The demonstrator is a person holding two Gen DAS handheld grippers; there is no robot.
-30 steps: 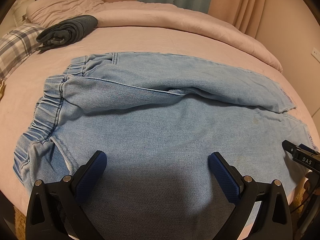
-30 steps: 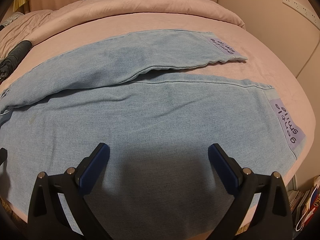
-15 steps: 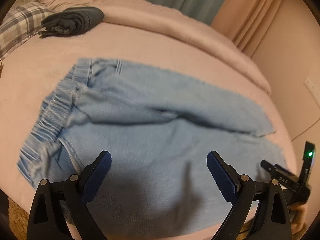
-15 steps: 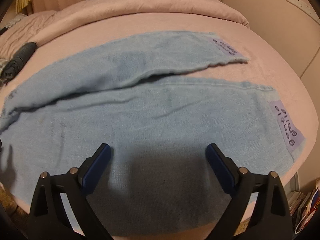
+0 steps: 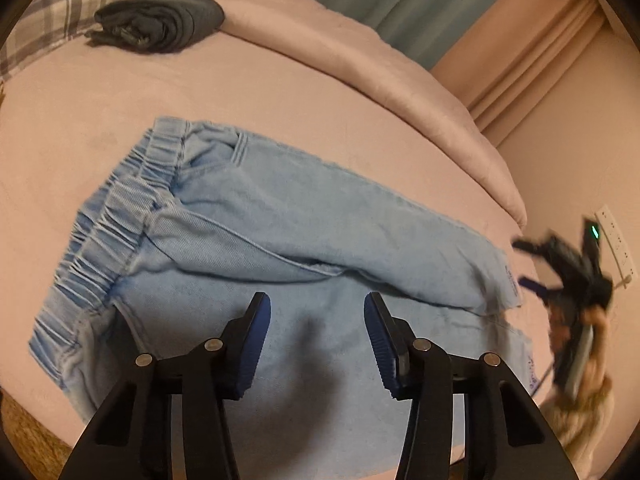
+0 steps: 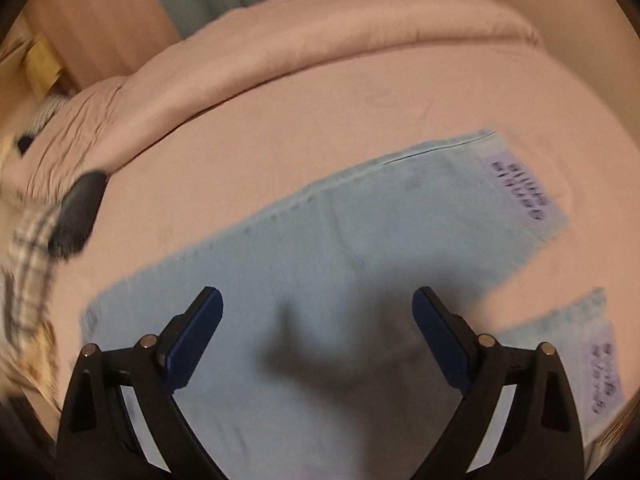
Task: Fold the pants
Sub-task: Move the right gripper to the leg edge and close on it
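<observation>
Light blue denim pants (image 5: pixel 256 240) lie spread flat on the pink bed, elastic waistband (image 5: pixel 108 224) at the left, legs running right. Both leg ends carry lilac patches with dark lettering (image 6: pixel 520 188). My left gripper (image 5: pixel 316 344) hovers above the seat and thigh area, jaws partly open and empty. My right gripper (image 6: pixel 316 336) hovers above the far leg (image 6: pixel 360 240), jaws wide open and empty. The right gripper also shows in the left wrist view (image 5: pixel 568 268), blurred, beyond the leg ends.
A folded dark grey garment (image 5: pixel 160 24) lies at the head of the bed beside a plaid pillow (image 5: pixel 52 12). A rolled pink duvet (image 5: pixel 360 64) runs along the far side. Curtains and a wall with a power strip (image 5: pixel 616 240) stand behind.
Both grippers have risen and pulled back from the pants. The left jaws have narrowed. The right gripper has swung and tilted, its view now blurred.
</observation>
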